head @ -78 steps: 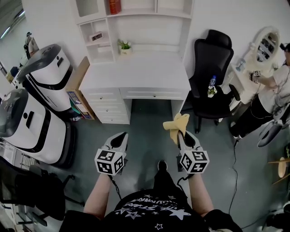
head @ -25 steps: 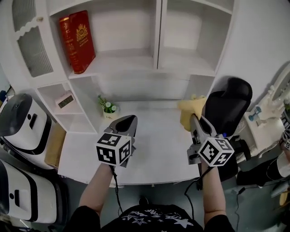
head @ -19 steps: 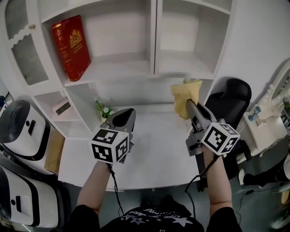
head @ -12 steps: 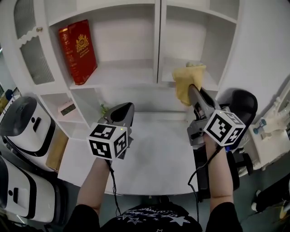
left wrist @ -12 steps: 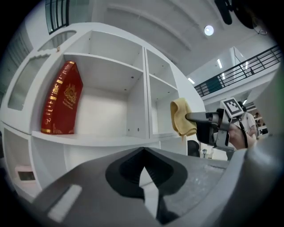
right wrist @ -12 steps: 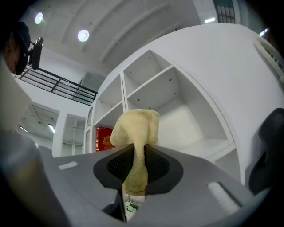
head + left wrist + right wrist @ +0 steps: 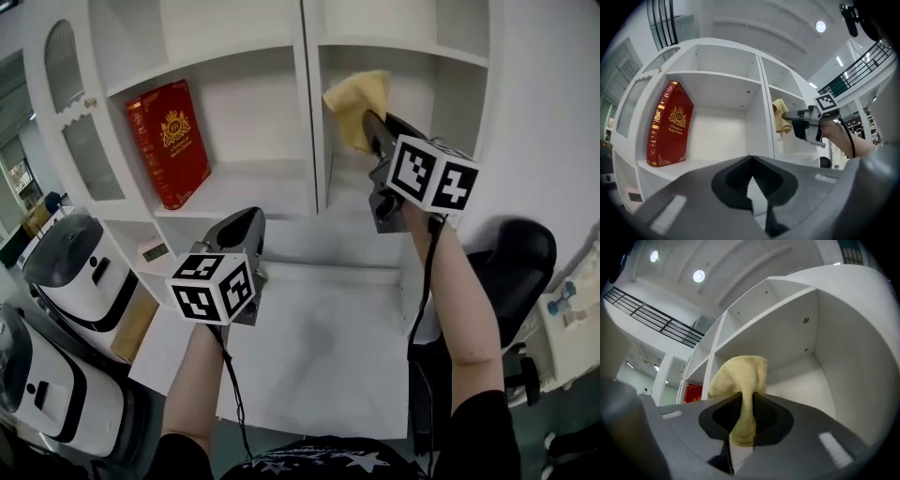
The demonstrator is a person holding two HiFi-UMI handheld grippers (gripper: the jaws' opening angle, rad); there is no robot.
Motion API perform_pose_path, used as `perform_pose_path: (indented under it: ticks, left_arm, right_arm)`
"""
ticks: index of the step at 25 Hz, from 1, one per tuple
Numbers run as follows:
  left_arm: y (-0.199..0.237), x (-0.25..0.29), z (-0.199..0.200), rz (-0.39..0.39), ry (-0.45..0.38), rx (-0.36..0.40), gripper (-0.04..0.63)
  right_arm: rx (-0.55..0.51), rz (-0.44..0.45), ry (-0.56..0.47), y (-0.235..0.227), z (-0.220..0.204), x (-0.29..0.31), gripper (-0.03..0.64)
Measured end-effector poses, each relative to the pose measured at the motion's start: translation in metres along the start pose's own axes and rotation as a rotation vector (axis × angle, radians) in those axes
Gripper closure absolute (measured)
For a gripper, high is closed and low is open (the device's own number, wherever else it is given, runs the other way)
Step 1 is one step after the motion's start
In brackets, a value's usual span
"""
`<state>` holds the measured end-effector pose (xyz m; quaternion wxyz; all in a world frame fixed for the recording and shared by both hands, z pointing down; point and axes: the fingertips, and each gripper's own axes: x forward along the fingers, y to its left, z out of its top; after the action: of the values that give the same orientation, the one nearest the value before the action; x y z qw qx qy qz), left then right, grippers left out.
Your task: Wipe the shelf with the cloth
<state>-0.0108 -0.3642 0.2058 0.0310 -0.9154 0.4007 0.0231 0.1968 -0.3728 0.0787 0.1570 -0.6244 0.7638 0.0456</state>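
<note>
My R gripper (image 7: 372, 139) jaws clamp the yellow cloth (image 7: 354, 101), up in the shelf unit's (image 7: 307, 112) right bay; L gripper (image 7: 246, 223) jaws together, empty

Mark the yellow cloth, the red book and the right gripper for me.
yellow cloth (image 7: 357, 97): head view, middle of the bunched fabric beyond the jaws.
red book (image 7: 172, 142): head view, centre of the front cover.
right gripper (image 7: 742, 401): right gripper view, between the jaw tips, shut on the cloth.
</note>
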Motion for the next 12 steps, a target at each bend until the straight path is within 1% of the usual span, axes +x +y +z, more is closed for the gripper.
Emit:
perform_pose_path:
  ticks: [3,8,10,12]
  left_arm:
    - [0.001,0.015,0.007,0.040,0.006,0.010,0.595]
    - [-0.004,0.035,0.017,0.085,0.000,0.014,0.595]
    - [-0.007,0.041,0.017,0.096,0.005,0.019,0.595]
    - [-0.007,0.045,0.018,0.110,0.003,0.012,0.595]
  right_arm:
    - [0.013,-0.021,-0.012,-0.018,0.007,0.035,0.528]
    - [0.068,-0.044,0.028,-0.051,0.002,0.093,0.528]
    - [0.088,-0.030,0.036,-0.060,0.002,0.113,0.528]
    - [0.091,0.005,0.041,-0.061,0.003,0.131,0.528]
